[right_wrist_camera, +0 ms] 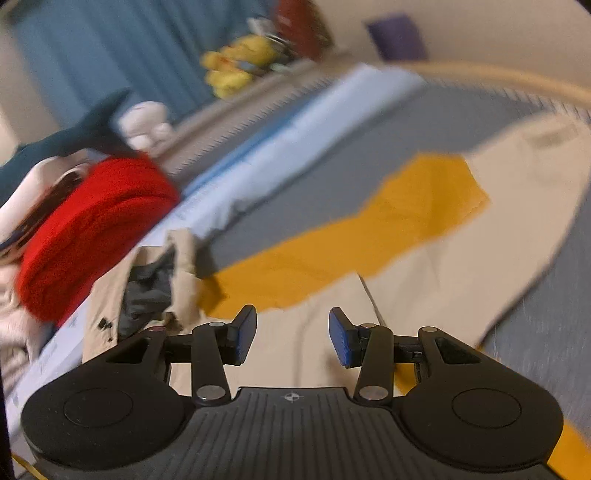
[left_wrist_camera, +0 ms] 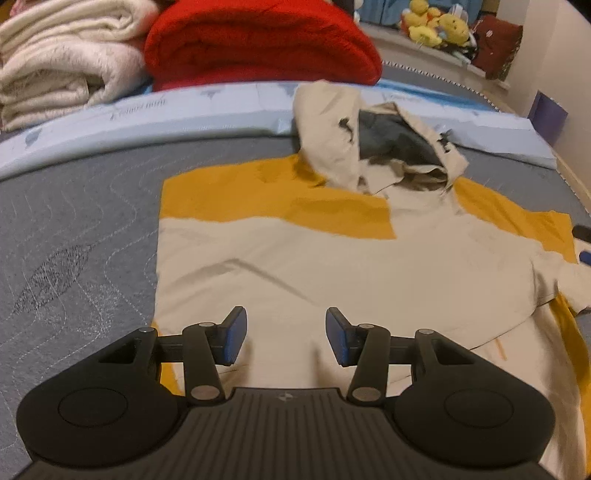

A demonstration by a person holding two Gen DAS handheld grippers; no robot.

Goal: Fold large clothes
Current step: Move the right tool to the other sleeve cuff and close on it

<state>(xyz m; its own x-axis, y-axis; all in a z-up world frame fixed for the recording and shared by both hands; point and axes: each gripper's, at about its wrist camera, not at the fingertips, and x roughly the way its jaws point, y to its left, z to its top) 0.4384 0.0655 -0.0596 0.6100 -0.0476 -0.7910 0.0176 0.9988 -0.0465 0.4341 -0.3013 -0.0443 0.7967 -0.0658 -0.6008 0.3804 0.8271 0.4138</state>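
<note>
A cream and mustard-yellow hooded jacket (left_wrist_camera: pixel 295 258) lies flat on the grey quilted bed, its hood (left_wrist_camera: pixel 373 144) crumpled at the far end with a dark lining showing. My left gripper (left_wrist_camera: pixel 285 339) hovers over the jacket's cream body, jaws apart, nothing between the blue pads. In the tilted, blurred right wrist view the same jacket (right_wrist_camera: pixel 424 280) stretches out to the right, sleeve extended. My right gripper (right_wrist_camera: pixel 292 338) also hangs above the cream cloth with its jaws apart and empty.
A red folded blanket (left_wrist_camera: pixel 258 44) and cream folded blankets (left_wrist_camera: pixel 62 59) are stacked at the bed's far side on a light blue sheet (left_wrist_camera: pixel 147 114). Yellow plush toys (left_wrist_camera: pixel 436 22) sit on a ledge beyond. The grey quilt (left_wrist_camera: pixel 74 240) lies bare left of the jacket.
</note>
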